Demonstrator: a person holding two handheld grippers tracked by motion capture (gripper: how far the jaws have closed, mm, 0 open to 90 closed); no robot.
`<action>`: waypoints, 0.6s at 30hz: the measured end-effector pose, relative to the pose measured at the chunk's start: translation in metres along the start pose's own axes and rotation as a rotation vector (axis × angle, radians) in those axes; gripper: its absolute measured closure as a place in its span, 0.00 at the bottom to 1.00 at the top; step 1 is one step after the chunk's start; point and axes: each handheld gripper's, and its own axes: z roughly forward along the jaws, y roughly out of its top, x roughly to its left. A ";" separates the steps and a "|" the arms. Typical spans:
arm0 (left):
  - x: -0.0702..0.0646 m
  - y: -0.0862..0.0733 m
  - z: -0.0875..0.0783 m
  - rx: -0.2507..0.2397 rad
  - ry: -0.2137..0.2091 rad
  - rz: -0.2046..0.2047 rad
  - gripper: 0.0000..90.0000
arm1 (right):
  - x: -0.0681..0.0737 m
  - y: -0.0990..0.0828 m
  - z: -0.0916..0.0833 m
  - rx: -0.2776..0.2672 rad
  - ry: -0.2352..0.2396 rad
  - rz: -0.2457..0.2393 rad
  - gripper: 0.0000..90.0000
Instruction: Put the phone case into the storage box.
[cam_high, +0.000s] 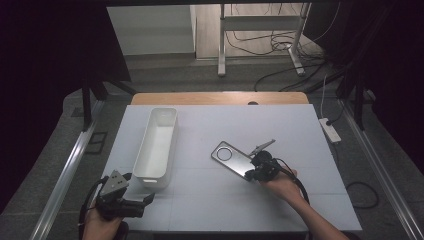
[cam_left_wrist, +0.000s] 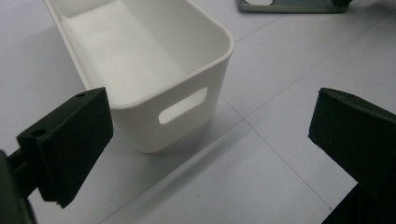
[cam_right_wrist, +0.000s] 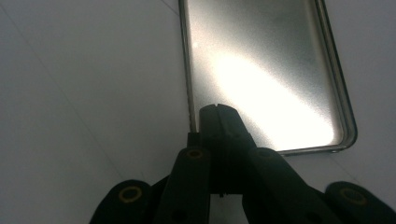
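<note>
The right claw is clenched on the near corner of a metal tray right of centre on the table. The left claw, released, sits near the white bin.

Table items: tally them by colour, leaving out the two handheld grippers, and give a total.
White: 1, the long plastic bin, standing open with nothing in it.
Silver: 1, the flat metal plate with a round hole near one end; the right gripper has its jaws shut on the plate's near edge.
Total: 2
</note>
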 end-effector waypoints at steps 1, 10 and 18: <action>0.000 0.000 0.000 0.000 0.000 0.000 0.01 | 0.001 -0.003 -0.002 0.001 0.003 0.003 1.00; 0.000 0.000 0.000 -0.001 0.001 -0.002 0.01 | 0.006 -0.020 -0.011 0.013 0.019 0.007 1.00; 0.000 0.000 0.000 -0.003 -0.001 -0.002 0.01 | 0.008 -0.024 -0.015 0.010 0.009 0.000 0.96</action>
